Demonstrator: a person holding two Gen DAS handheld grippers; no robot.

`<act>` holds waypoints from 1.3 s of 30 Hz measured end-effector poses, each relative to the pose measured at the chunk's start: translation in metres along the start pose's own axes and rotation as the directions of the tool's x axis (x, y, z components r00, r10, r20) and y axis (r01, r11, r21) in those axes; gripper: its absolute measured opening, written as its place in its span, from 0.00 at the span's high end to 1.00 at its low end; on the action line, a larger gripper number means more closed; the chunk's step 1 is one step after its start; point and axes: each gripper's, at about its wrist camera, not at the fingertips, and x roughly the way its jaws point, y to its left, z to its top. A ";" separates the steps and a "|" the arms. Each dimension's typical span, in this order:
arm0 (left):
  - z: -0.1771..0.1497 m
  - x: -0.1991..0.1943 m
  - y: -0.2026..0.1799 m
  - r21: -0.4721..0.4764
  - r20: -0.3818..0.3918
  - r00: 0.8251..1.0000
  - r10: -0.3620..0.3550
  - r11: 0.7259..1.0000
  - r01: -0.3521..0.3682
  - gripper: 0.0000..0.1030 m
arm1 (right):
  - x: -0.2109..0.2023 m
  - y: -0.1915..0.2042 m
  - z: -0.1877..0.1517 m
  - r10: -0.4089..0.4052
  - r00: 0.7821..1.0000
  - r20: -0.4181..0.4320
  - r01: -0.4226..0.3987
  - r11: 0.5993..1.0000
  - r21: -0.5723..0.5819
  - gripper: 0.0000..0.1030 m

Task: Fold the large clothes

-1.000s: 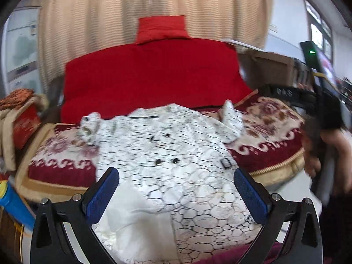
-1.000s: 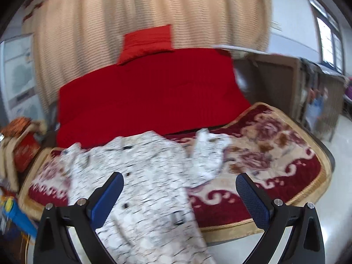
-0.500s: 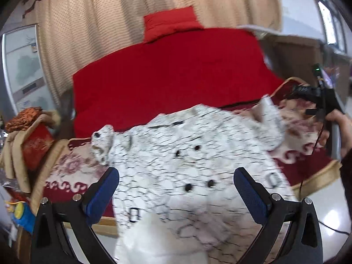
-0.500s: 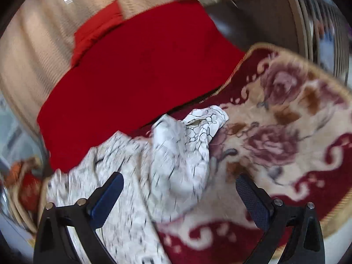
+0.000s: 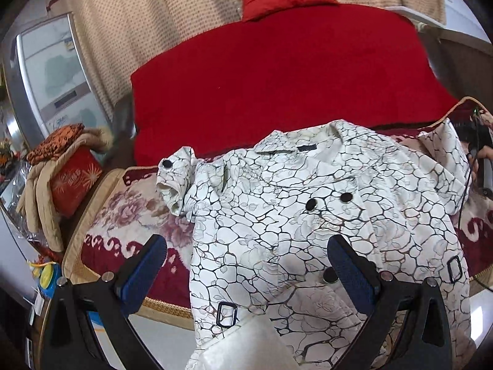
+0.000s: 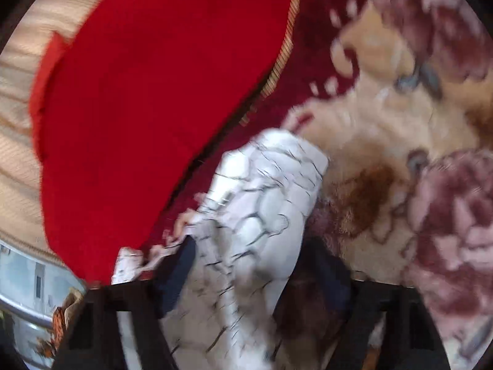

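A white coat with a dark crackle print and black buttons lies spread face up on the floral red blanket of the bed, collar toward the plain red cover. The left tongs hover released above its lower front, gripping nothing. The right tongs are closing around the right sleeve (blurred), which lies between the pads but isn't visibly pinched.

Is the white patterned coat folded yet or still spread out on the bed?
Spread out. The coat lies flat, front up, collar and buttons showing, one sleeve out to the side, its hem over the bed's edge.
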 end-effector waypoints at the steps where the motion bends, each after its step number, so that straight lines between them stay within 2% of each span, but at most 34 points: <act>1: 0.000 0.002 0.001 -0.002 -0.006 1.000 0.001 1.000 -0.001 0.00 | 0.010 0.000 -0.001 0.018 1.000 -0.013 -0.018 1.000 -0.010 0.74; 2: 0.000 0.005 0.005 -0.009 -0.014 1.000 0.003 1.000 -0.003 0.00 | 0.013 0.000 -0.002 0.008 1.000 -0.010 -0.008 1.000 -0.025 0.82; 3: -0.001 0.006 0.008 -0.014 -0.016 1.000 0.006 1.000 -0.006 0.00 | 0.010 0.002 -0.005 0.001 1.000 0.008 -0.001 1.000 -0.030 0.83; 5: -0.002 0.007 0.021 -0.038 -0.011 1.000 0.018 0.999 -0.018 0.00 | -0.009 0.011 -0.010 0.061 0.994 0.087 -0.055 0.996 -0.073 0.87; 8: -0.005 0.008 0.042 -0.075 0.004 0.999 0.039 0.996 -0.038 0.00 | -0.053 0.035 -0.020 0.135 0.969 0.208 -0.101 0.981 -0.167 0.88; 9: -0.006 0.008 0.050 -0.092 0.008 0.999 0.047 0.995 -0.046 0.00 | -0.076 0.052 -0.025 0.170 0.953 0.249 -0.117 0.970 -0.214 0.88; 12: -0.009 0.009 0.080 -0.155 0.009 0.997 0.078 0.985 -0.075 0.00 | -0.113 0.094 -0.036 0.263 0.925 0.275 -0.176 0.937 -0.302 0.88; 15: -0.016 0.012 0.112 -0.222 0.001 0.993 0.115 0.969 -0.111 0.00 | -0.142 0.155 -0.062 0.372 0.892 0.258 -0.246 0.877 -0.412 0.88; 17: -0.022 0.013 0.134 -0.261 -0.012 0.989 0.148 0.954 -0.146 0.00 | -0.149 0.198 -0.092 0.428 0.877 0.216 -0.284 0.826 -0.487 0.88; 18: -0.024 0.014 0.144 -0.278 -0.019 0.987 0.161 0.947 -0.160 0.00 | -0.145 0.226 -0.116 0.459 0.872 0.172 -0.310 0.788 -0.531 0.88; 20: -0.030 0.016 0.165 -0.309 -0.035 0.981 0.193 0.931 -0.194 0.00 | -0.131 0.261 -0.157 0.484 0.871 0.086 -0.352 0.736 -0.578 0.88; 23: -0.036 0.017 0.184 -0.330 -0.053 0.972 0.231 0.914 -0.235 0.00 | -0.091 0.298 -0.218 0.475 0.879 -0.034 -0.392 0.682 -0.617 0.84; 25: -0.039 0.020 0.191 -0.337 -0.062 0.969 0.238 0.909 -0.245 0.00 | -0.049 0.319 -0.266 0.407 0.907 -0.111 -0.378 0.666 -0.643 0.81; 27: -0.042 0.025 0.193 -0.333 -0.077 0.968 0.238 0.909 -0.250 0.00 | -0.006 0.328 -0.302 0.313 0.925 -0.214 -0.375 0.676 -0.634 0.64; 28: -0.043 0.026 0.193 -0.331 -0.082 0.970 0.231 0.911 -0.245 0.00 | 0.021 0.330 -0.322 0.248 0.926 -0.285 -0.376 0.685 -0.624 0.48; 29: -0.043 0.029 0.191 -0.326 -0.084 0.973 0.214 0.917 -0.230 0.00 | 0.047 0.324 -0.330 0.222 0.913 -0.343 -0.396 0.686 -0.611 0.37; 31: -0.043 0.038 0.184 -0.312 -0.095 0.980 0.176 0.929 -0.197 0.00 | 0.072 0.313 -0.358 0.197 0.881 -0.430 -0.439 0.677 -0.590 0.36; 32: -0.042 0.042 0.181 -0.308 -0.100 0.983 0.155 0.934 -0.179 0.00 | 0.079 0.309 -0.363 0.190 0.869 -0.457 -0.454 0.674 -0.583 0.36; 33: -0.041 0.046 0.178 -0.308 -0.104 0.985 0.137 0.937 -0.162 0.00 | 0.082 0.300 -0.367 0.196 0.844 -0.499 -0.487 0.667 -0.563 0.35; 35: -0.037 0.059 0.168 -0.319 -0.120 0.991 0.055 0.943 -0.091 0.00 | 0.075 0.284 -0.365 0.212 0.826 -0.522 -0.515 0.661 -0.546 0.25; 37: -0.030 0.072 0.159 -0.326 -0.134 0.991 -0.013 0.945 -0.032 0.00 | 0.059 0.265 -0.347 0.253 0.818 -0.517 -0.539 0.653 -0.533 0.25; 38: -0.026 0.080 0.153 -0.329 -0.139 0.989 -0.052 0.944 0.003 0.00 | 0.044 0.258 -0.335 0.281 0.822 -0.496 -0.542 0.654 -0.527 0.25; 39: -0.022 0.088 0.146 -0.330 -0.140 0.986 -0.090 0.943 0.040 0.00 | 0.034 0.247 -0.324 0.303 0.840 -0.450 -0.524 0.669 -0.528 0.25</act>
